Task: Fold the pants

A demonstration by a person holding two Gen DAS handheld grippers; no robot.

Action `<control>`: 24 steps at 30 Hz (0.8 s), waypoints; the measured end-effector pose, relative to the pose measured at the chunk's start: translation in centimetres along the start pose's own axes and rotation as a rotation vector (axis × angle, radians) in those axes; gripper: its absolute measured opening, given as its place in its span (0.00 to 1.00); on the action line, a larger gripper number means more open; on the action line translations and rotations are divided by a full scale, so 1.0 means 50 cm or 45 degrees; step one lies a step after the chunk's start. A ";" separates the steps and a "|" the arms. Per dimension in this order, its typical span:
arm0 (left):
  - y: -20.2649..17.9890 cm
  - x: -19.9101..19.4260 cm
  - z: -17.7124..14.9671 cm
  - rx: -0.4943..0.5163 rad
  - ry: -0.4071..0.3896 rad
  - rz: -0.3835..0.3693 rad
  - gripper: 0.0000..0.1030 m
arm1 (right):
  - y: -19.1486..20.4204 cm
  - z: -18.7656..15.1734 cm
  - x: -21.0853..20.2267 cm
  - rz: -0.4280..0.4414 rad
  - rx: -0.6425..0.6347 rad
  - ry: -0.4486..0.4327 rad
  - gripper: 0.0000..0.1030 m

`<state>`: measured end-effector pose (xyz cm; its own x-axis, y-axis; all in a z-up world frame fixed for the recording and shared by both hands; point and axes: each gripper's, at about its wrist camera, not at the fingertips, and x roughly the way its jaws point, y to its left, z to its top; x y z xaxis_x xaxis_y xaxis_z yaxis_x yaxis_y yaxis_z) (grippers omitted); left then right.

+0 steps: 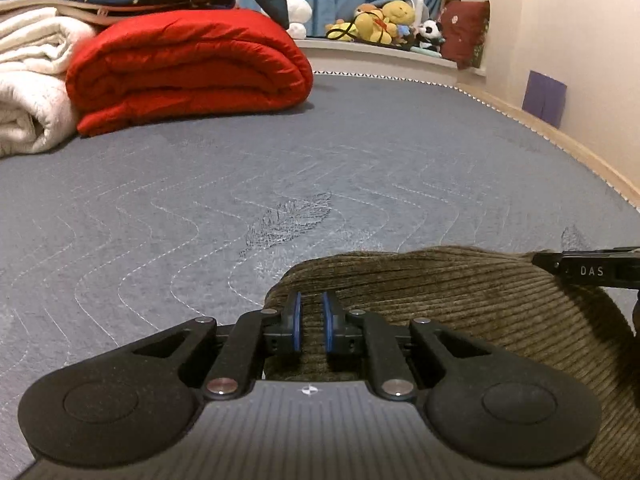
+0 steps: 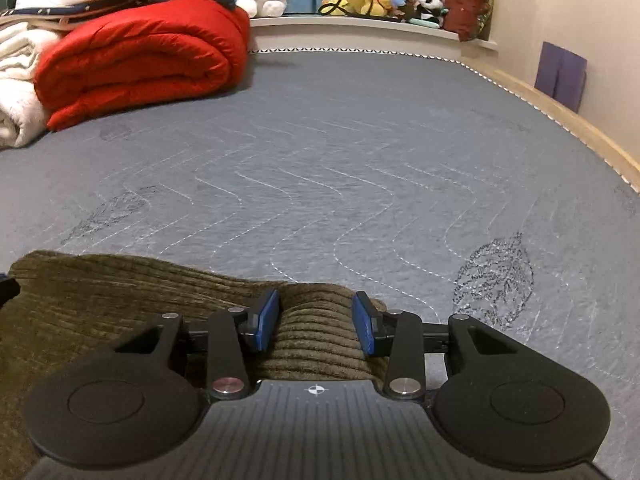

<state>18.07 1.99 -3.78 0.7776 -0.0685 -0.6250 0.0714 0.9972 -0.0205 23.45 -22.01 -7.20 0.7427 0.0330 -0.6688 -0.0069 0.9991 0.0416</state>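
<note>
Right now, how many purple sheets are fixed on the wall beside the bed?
2. The two purple sheets hang side by side, touching, low on the right wall above the wooden bed edge. Others may be hidden outside the view.

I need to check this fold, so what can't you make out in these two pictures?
- Pants: left wrist view, bottom and right edges cut them off; the hand-held gripper body hides the near part.
- Pants, right wrist view: left edge cuts them off.
- Right hand-held gripper: grip on the cloth unclear.
</note>
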 end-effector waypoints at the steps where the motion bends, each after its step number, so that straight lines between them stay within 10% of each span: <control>1: -0.006 -0.006 0.001 0.009 0.001 0.004 0.14 | 0.000 0.005 0.001 0.003 0.017 0.004 0.42; 8: 0.015 -0.089 0.039 -0.017 0.001 -0.001 0.45 | -0.015 0.006 -0.087 -0.018 0.056 -0.081 0.56; 16: 0.031 -0.187 -0.006 0.149 0.011 -0.134 0.27 | -0.051 -0.067 -0.230 0.173 -0.075 -0.032 0.61; 24: 0.064 -0.207 -0.039 -0.006 0.289 -0.112 0.28 | -0.068 -0.140 -0.257 0.120 -0.119 0.192 0.70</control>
<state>9.03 5.96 1.11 0.6080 -0.1476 -0.7801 0.1295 0.9878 -0.0860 9.22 -25.65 -3.96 0.6270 0.1233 -0.7692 -0.1393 0.9892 0.0450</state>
